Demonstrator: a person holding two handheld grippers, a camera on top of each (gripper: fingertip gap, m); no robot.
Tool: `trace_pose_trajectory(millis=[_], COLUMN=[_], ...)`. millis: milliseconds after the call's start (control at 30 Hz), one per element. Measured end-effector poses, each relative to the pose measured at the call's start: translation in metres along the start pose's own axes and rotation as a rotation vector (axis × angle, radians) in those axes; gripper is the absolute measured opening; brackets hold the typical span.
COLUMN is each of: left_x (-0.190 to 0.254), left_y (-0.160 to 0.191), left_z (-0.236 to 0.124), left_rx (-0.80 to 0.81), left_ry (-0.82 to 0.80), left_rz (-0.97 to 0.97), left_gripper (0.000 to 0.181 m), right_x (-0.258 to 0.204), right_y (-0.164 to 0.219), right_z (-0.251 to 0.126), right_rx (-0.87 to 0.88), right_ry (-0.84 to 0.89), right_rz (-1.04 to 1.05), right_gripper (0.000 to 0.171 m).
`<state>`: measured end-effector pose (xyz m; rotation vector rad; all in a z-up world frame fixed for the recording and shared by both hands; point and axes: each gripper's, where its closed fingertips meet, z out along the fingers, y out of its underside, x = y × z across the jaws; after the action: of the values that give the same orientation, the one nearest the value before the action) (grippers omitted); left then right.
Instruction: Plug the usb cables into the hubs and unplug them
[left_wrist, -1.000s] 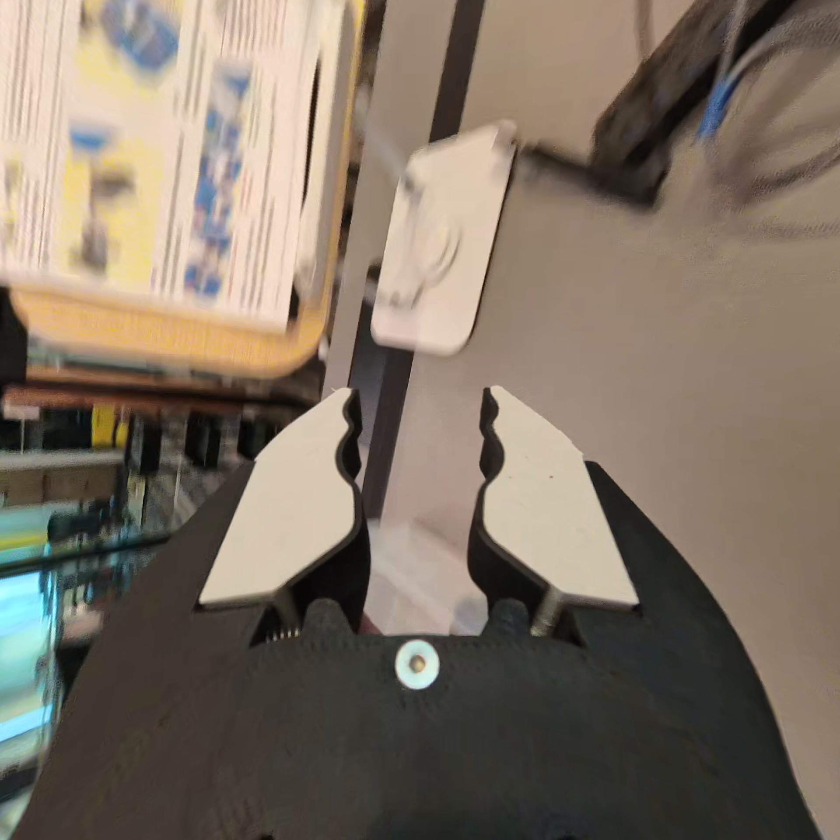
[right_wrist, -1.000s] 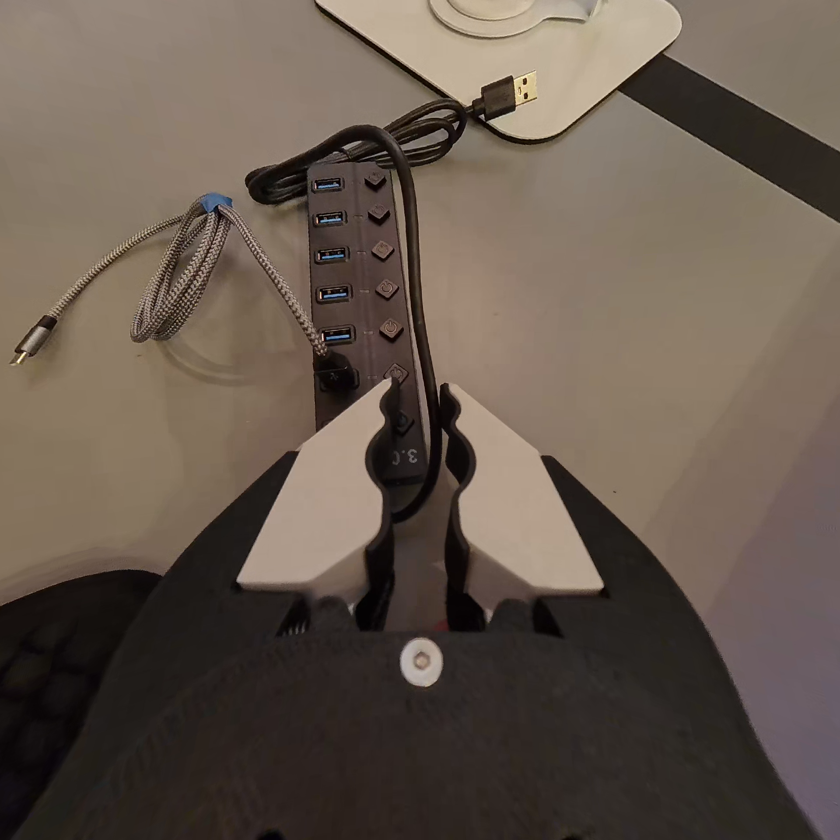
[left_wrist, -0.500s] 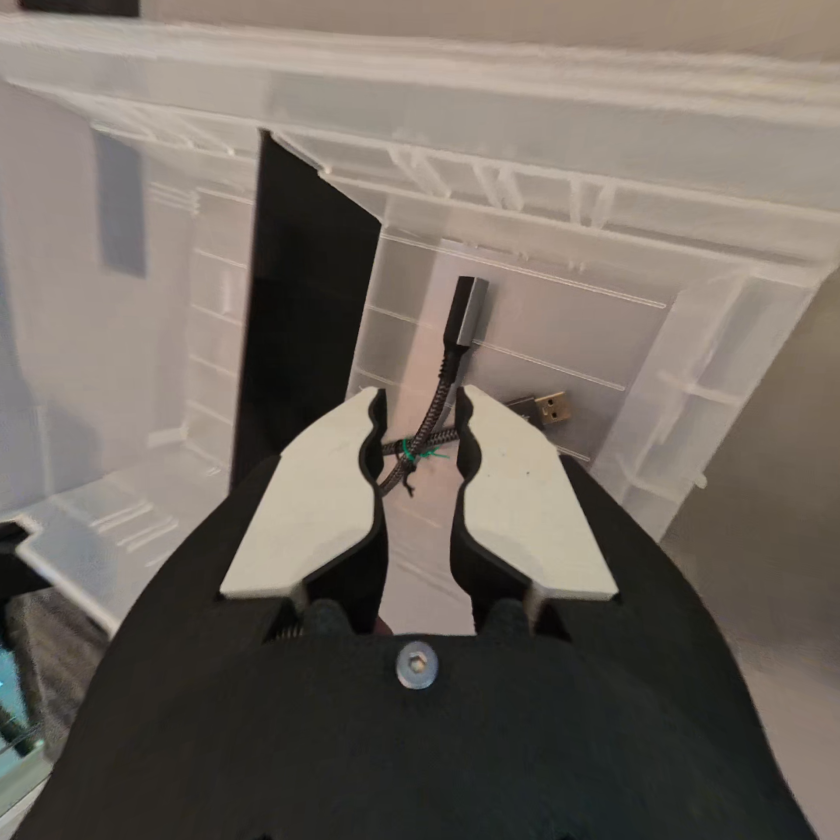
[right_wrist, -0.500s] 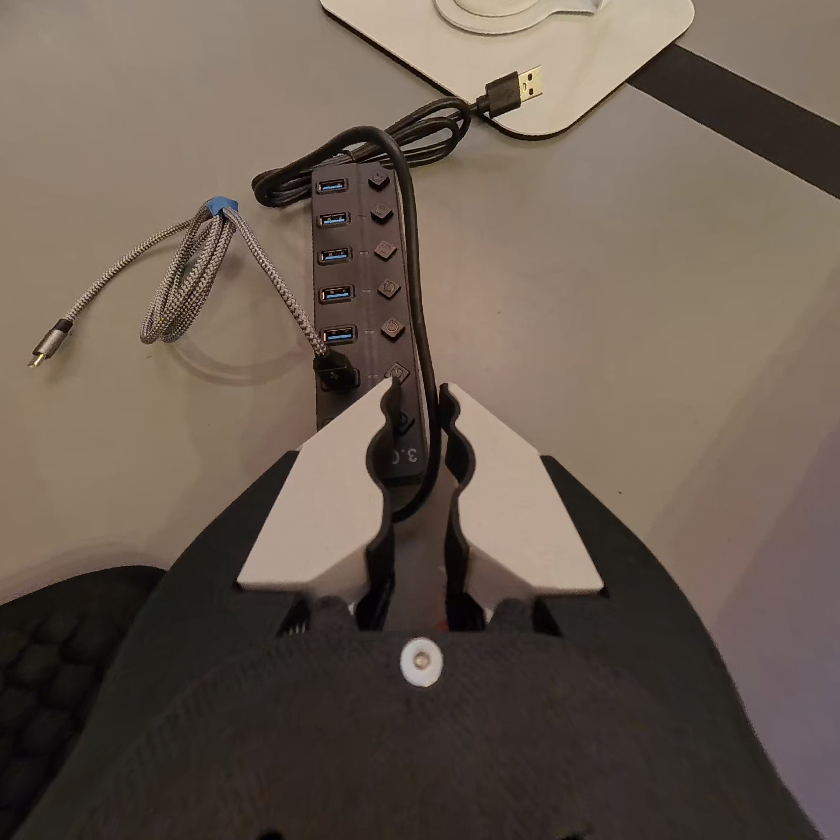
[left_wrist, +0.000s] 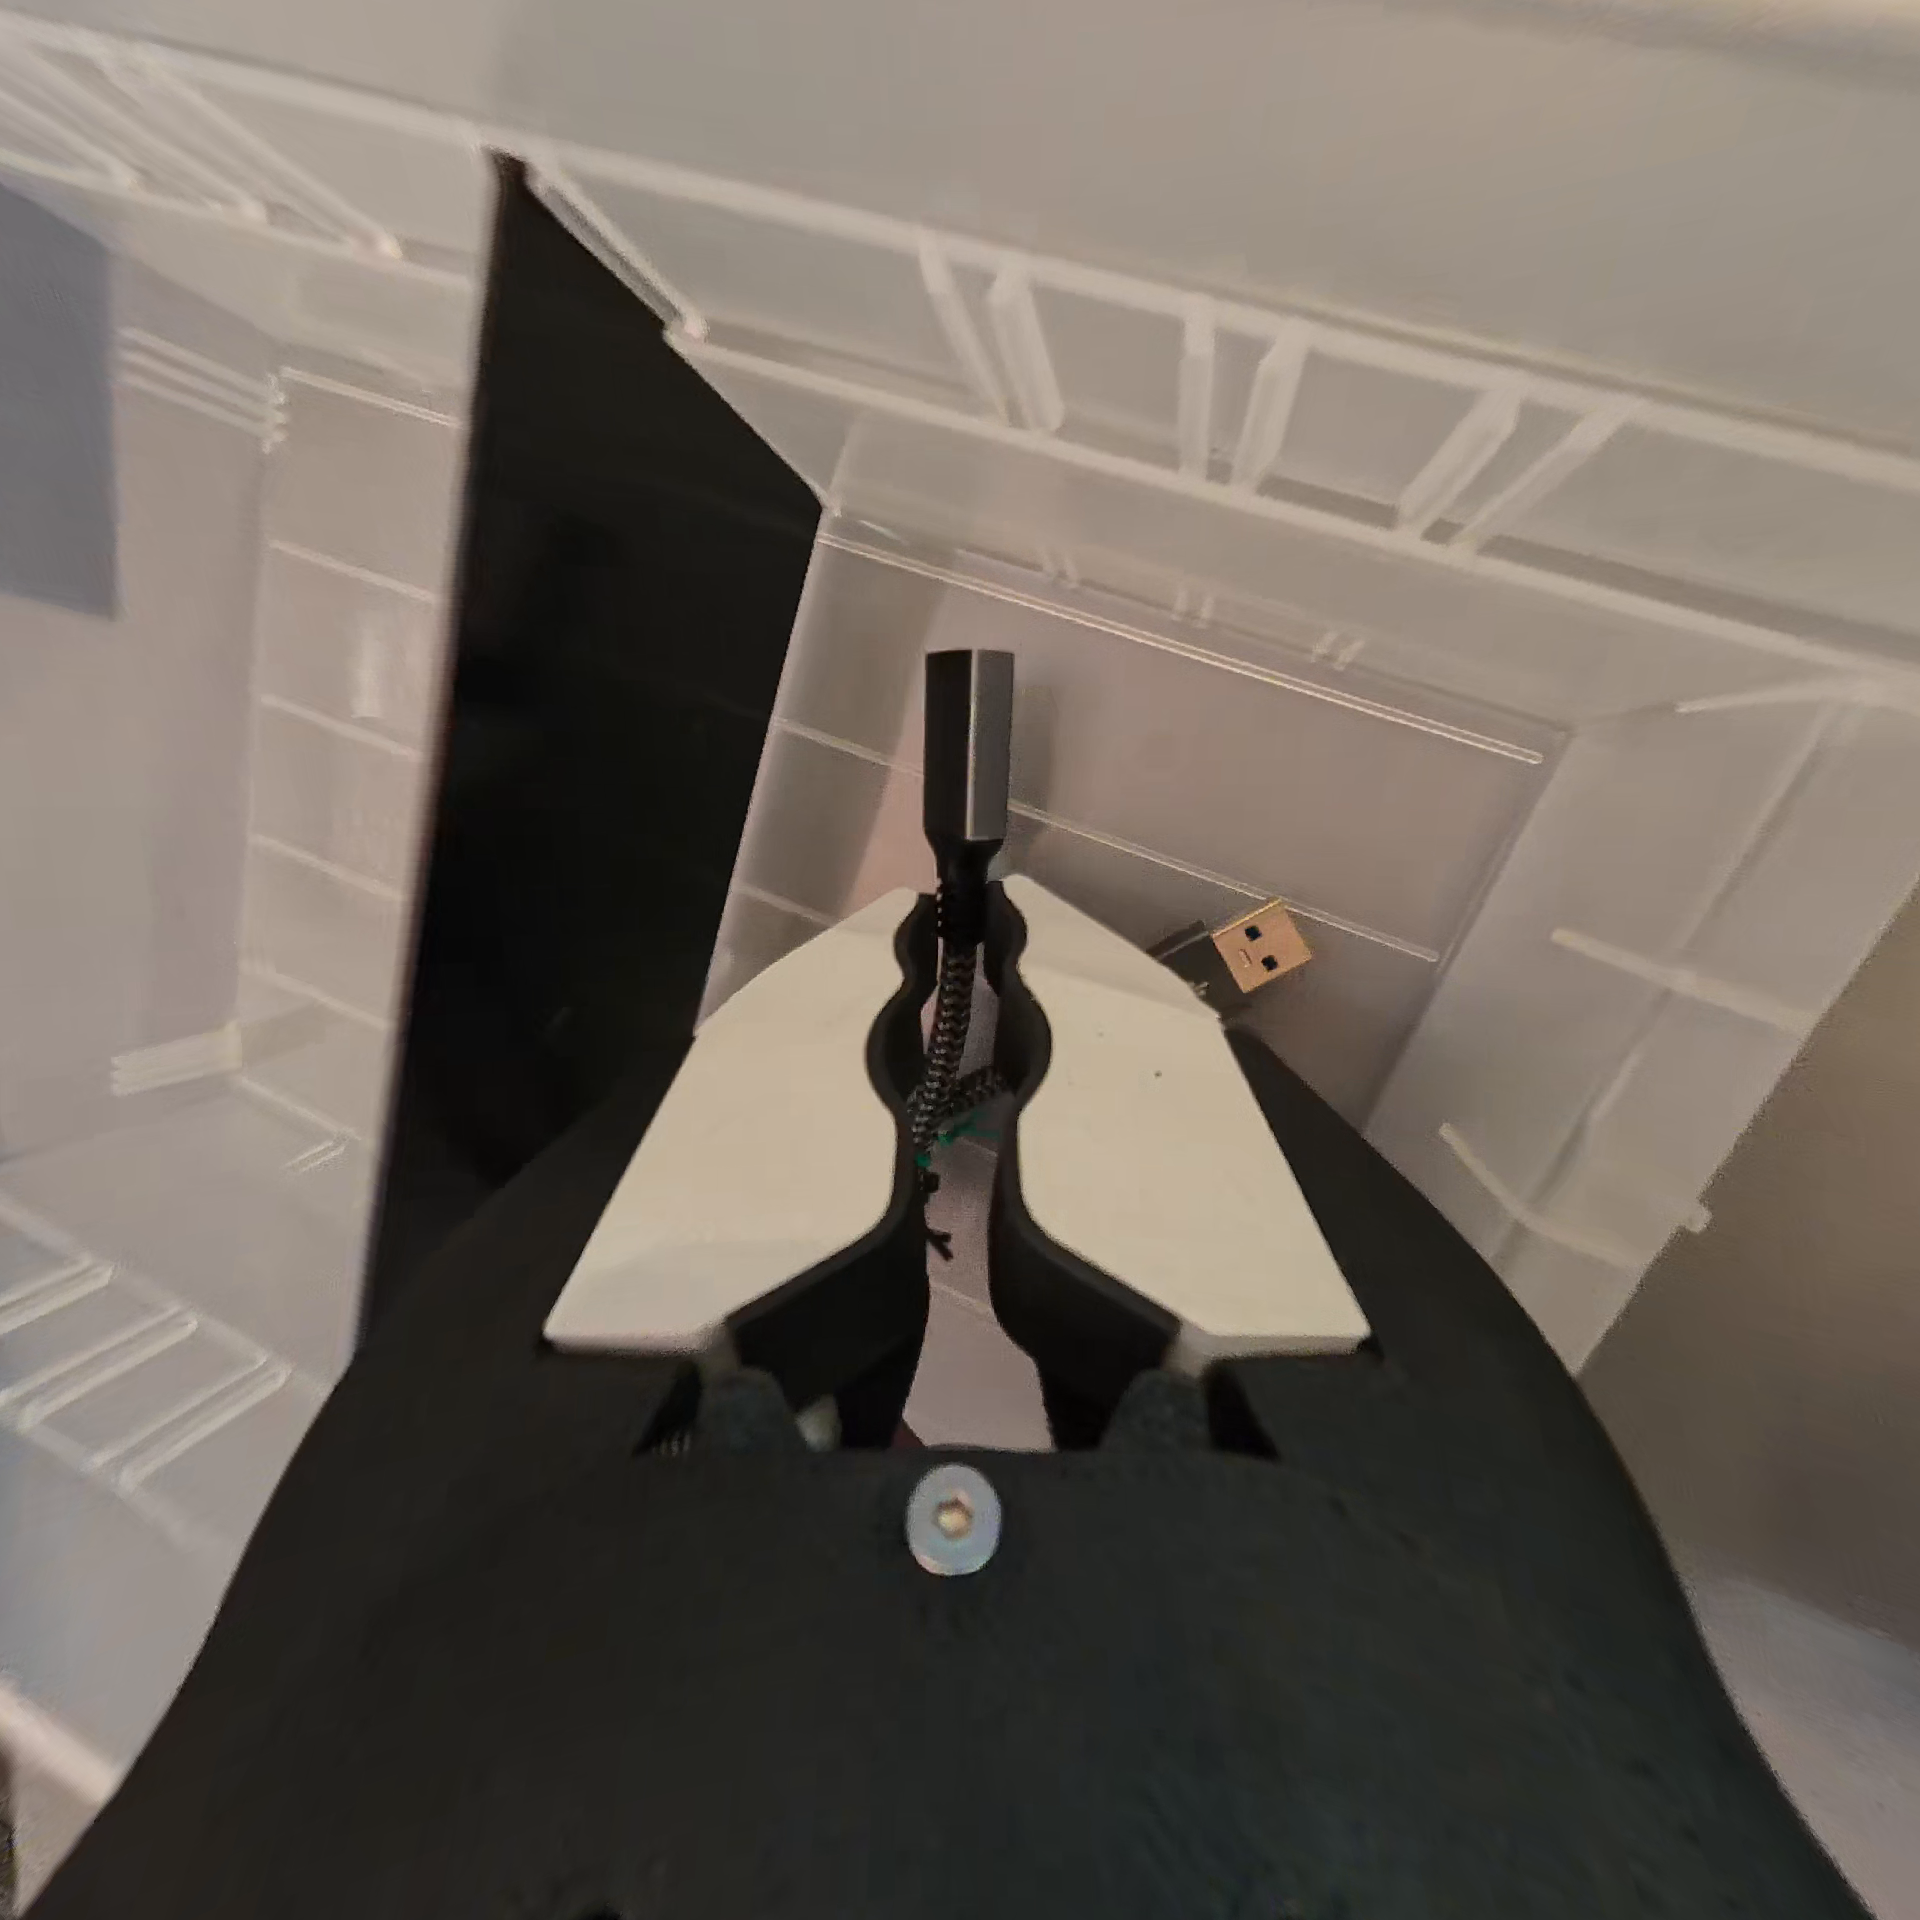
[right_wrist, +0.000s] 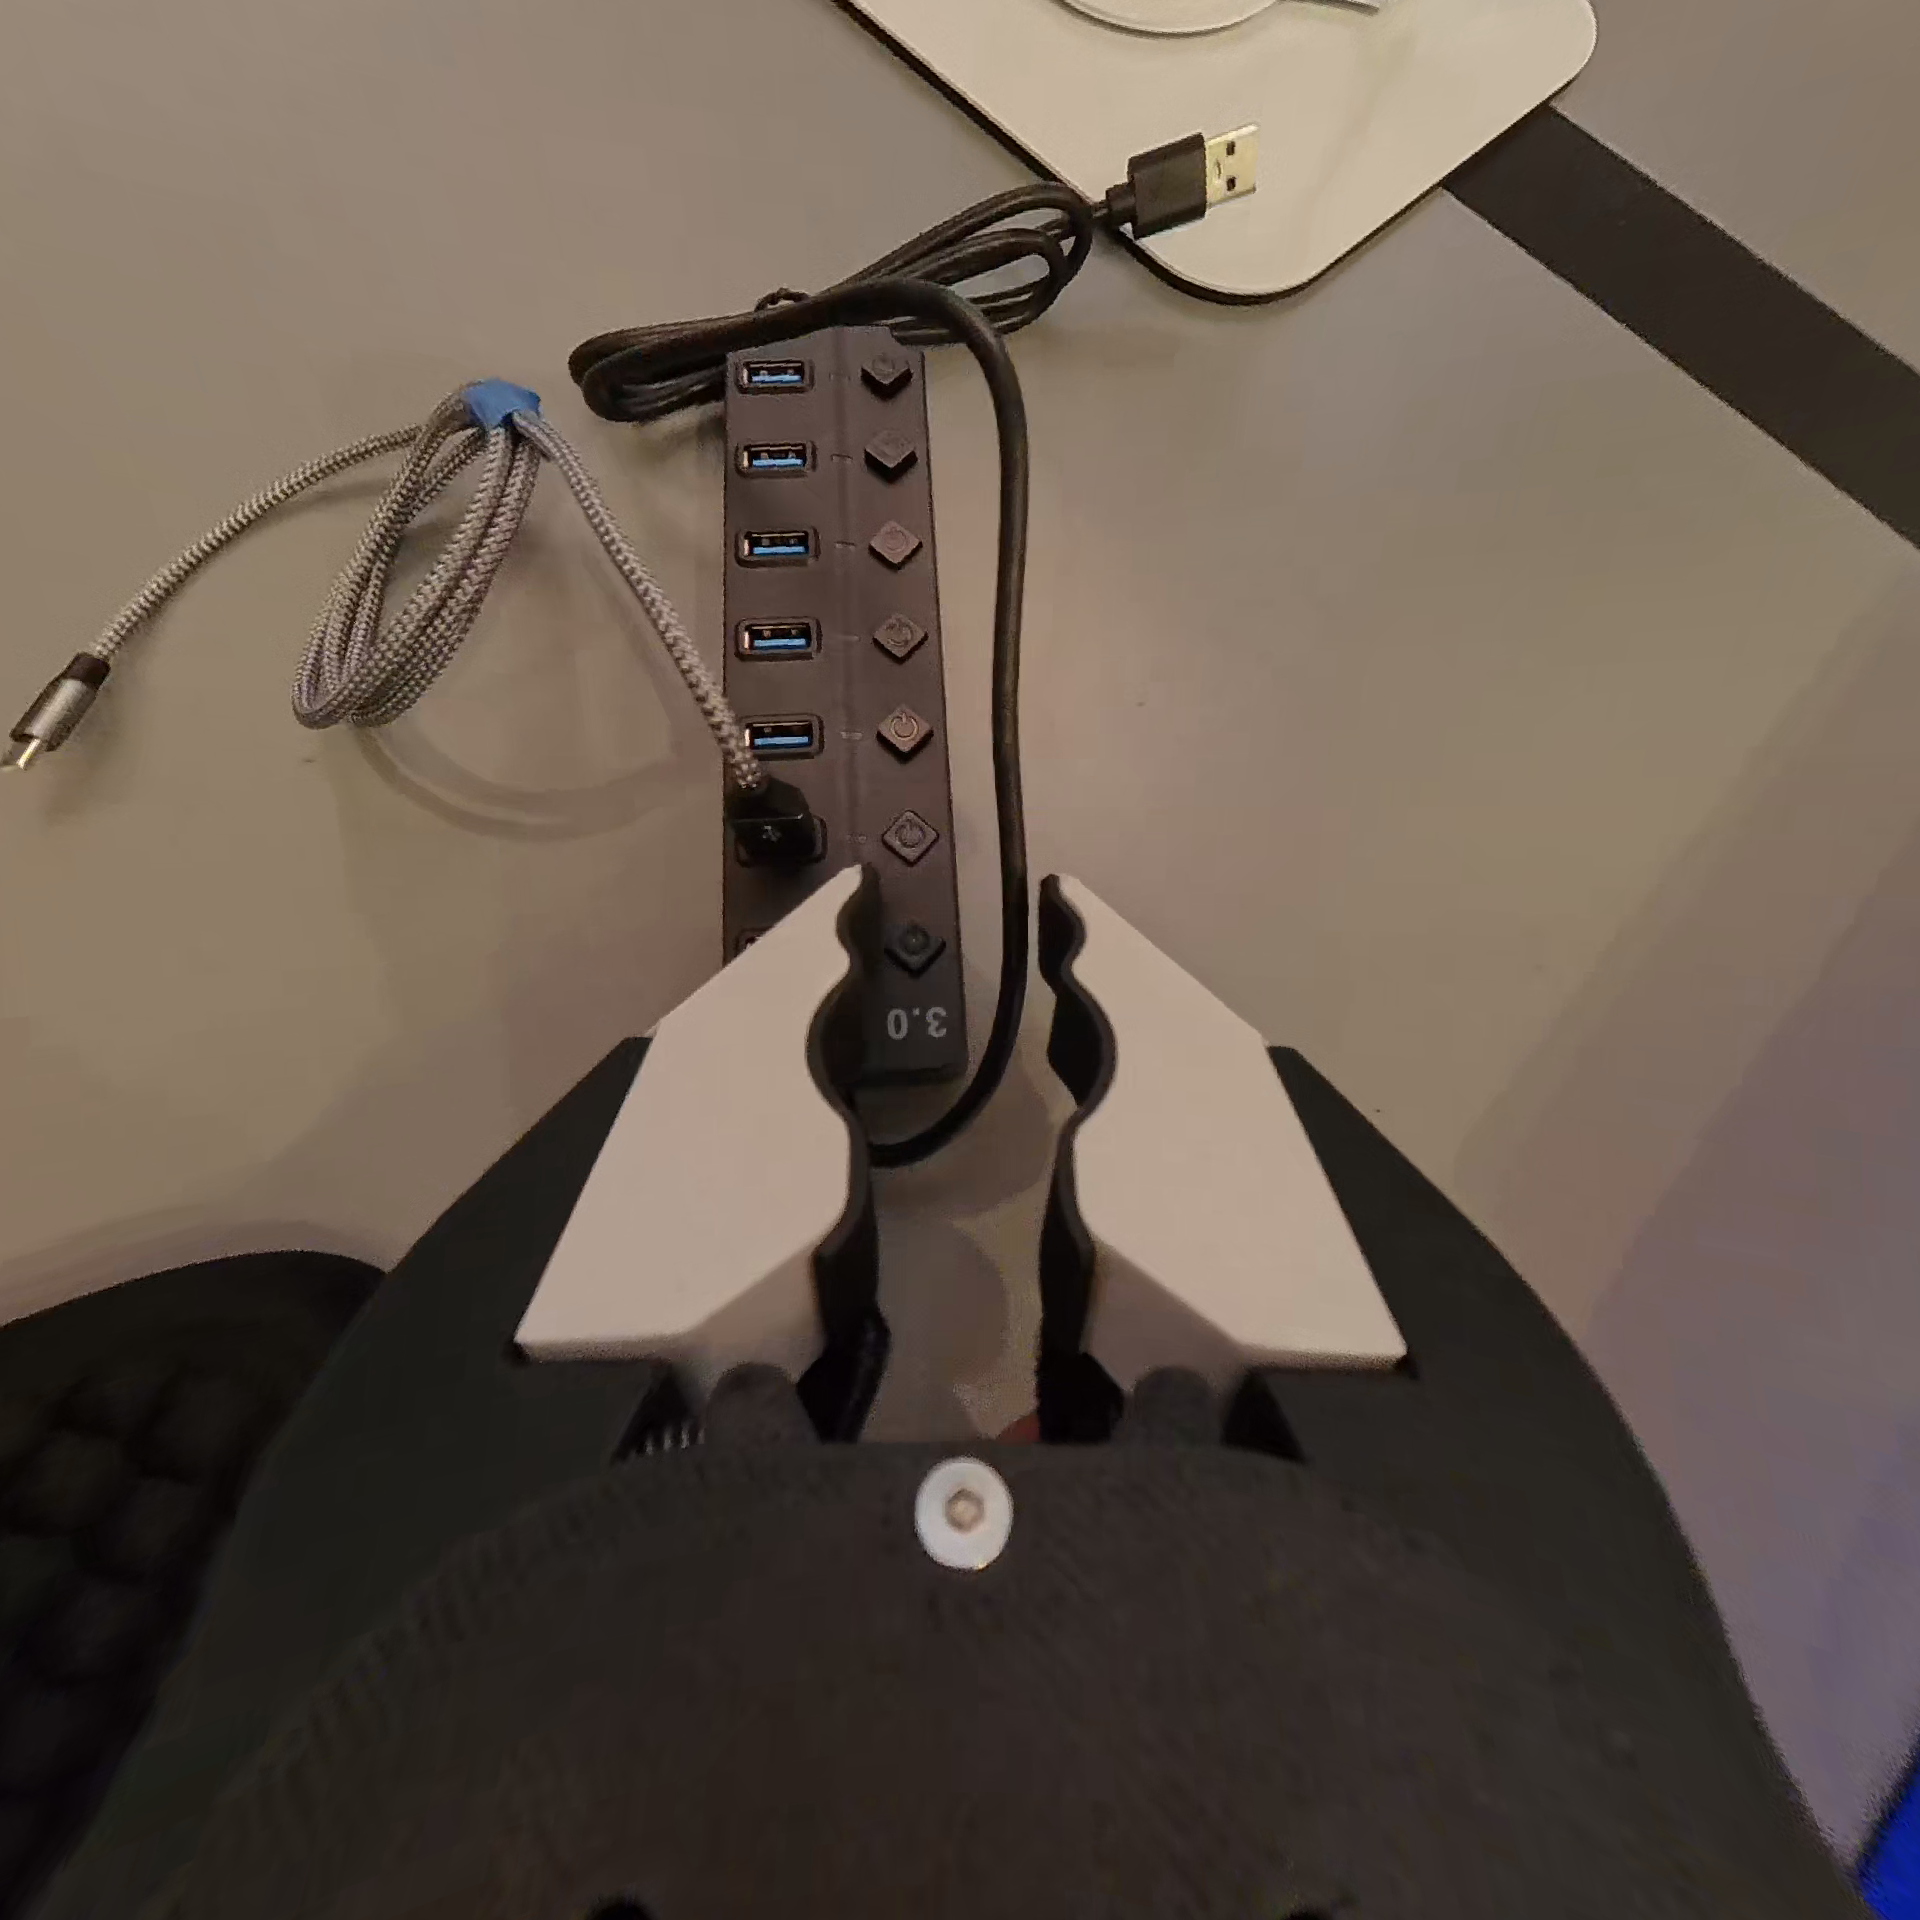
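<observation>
Ahead of the white-fingered claw (right_wrist: 951, 883) lies a black hub (right_wrist: 842, 665) with blue ports; left of it, a grey braided cable (right_wrist: 436, 582) with a blue clip.

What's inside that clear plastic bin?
A short braided cable, pinched by the left gripper, its grey connector pointing up and its gold USB plug lying behind. The fingers hide the rest of the floor.

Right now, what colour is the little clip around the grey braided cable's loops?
Blue clip on the grey braided cable; the right wrist view shows it best.
</observation>
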<state>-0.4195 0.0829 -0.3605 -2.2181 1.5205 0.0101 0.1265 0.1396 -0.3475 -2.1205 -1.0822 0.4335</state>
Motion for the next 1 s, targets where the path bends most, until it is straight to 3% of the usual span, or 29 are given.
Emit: trace_pose_trajectory(millis=[200, 333, 467, 600, 700, 833, 1000], left_x=[-0.029, -0.049, -0.043, -0.010, 0.014, 0.040, 0.047], left_y=[-0.011, -0.036, -0.106, -0.211, -0.290, -0.374, -0.439], left_z=[-0.059, -0.123, -0.167, -0.167, -0.152, -0.122, -0.095], left_rx=[0.071, 0.165, 0.350, 0.552, 0.648, 0.699, 0.766], left_ry=[-0.221, -0.440, -0.527, -0.442, -0.388, -0.295, -0.226], left_rz=[-0.080, -0.159, -0.228, -0.239, -0.205, -0.133, -0.102], left_gripper=[0.008, 0.008, 0.008, 0.008, 0.008, 0.008, 0.008], right_x=[0.005, 0.002, -0.064, -0.151, -0.185, -0.188, -0.145], right_y=[-0.015, -0.057, -0.125, -0.181, -0.206, -0.222, -0.225], right_z=[-0.029, -0.076, -0.096, -0.083, -0.070, -0.062, -0.062], right_rx=[0.029, 0.102, 0.254, 0.424, 0.483, 0.502, 0.466], right_ry=[0.117, 0.312, 0.333, 0.220, 0.224, 0.235, 0.338], right_rz=[-0.117, -0.318, -0.588, -0.774, -0.897, -0.953, -0.912], right_gripper=[0.064, 0.058, 0.045, 0.042, 0.043, 0.041, 0.035])
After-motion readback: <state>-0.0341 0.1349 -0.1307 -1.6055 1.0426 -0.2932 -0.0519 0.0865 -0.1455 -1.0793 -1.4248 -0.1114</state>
